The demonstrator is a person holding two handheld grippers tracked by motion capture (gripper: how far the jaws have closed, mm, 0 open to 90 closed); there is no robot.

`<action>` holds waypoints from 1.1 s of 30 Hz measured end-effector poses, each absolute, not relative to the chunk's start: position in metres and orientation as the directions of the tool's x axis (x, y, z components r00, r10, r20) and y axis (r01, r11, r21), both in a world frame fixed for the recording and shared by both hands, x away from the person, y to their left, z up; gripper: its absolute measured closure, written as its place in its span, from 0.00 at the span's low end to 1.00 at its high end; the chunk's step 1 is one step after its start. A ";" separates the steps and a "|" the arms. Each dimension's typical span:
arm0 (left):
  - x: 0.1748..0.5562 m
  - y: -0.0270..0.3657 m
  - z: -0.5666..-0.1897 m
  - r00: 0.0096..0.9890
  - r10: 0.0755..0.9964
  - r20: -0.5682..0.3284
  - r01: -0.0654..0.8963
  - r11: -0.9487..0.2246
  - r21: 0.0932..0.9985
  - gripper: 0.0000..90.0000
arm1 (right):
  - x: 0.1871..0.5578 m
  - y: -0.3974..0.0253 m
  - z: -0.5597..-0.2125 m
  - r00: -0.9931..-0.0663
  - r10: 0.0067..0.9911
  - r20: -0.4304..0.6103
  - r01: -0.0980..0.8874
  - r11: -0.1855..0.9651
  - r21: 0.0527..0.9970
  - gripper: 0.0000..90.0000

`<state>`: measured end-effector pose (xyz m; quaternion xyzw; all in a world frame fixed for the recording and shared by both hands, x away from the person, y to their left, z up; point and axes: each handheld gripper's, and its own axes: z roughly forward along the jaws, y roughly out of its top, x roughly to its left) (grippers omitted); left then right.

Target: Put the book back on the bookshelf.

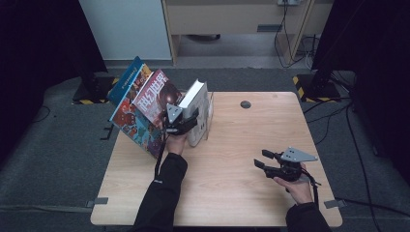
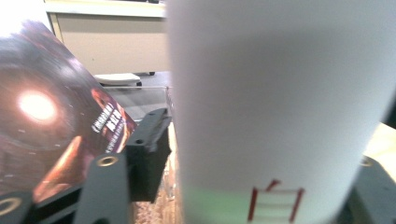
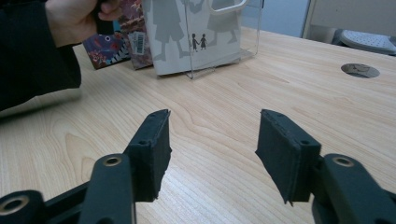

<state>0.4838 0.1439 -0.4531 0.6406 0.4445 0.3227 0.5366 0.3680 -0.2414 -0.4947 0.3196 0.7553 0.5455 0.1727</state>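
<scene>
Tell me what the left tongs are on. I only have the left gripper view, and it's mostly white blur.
Observer: The left tongs are at a thick white book, at the rear left of the table.
Operator: Anything holding it up?
Observer: It sits in a clear stand, and coloured books lean beside it.
Operator: Right tongs?
Observer: The right tongs are open, over bare table at the front right.

Red character "白" on white book [image 2: 275, 140], barcode label on back of dark book [image 3: 137, 43]

Grey carpet floor [image 1: 58, 159], black curtains [image 1: 34, 43], wooden cabinet [image 1: 232, 17] behind.
</scene>
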 end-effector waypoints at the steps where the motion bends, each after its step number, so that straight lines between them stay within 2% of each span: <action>1: 0.482 0.146 -0.452 0.397 0.915 -0.065 0.227 -0.029 0.974 0.37 | 0.368 -0.242 -0.495 -0.733 0.674 0.090 0.298 0.199 0.934 0.46; 7: 0.466 0.154 -0.439 0.407 0.912 -0.040 0.225 -0.058 0.973 0.31 | 0.369 -0.244 -0.495 -0.712 0.695 0.101 0.312 0.184 0.932 0.40; 14: 0.445 0.165 -0.425 0.442 0.897 -0.016 0.223 -0.093 0.970 0.28 | 0.370 -0.245 -0.496 -0.693 0.714 0.100 0.320 0.180 0.930 0.34; 20: 0.427 0.185 -0.420 0.423 0.906 -0.022 0.237 -0.087 0.968 0.28 | 0.371 -0.245 -0.497 -0.684 0.723 0.096 0.322 0.182 0.929 0.30; 24: 0.416 0.203 -0.421 0.425 0.904 -0.051 0.253 -0.064 0.965 0.29 | 0.371 -0.245 -0.497 -0.680 0.728 0.093 0.326 0.186 0.927 0.28; 33: 0.376 0.220 -0.441 0.506 0.863 -0.012 0.306 -0.166 0.938 0.27 | 0.372 -0.245 -0.499 -0.649 0.756 0.089 0.349 0.191 0.917 0.21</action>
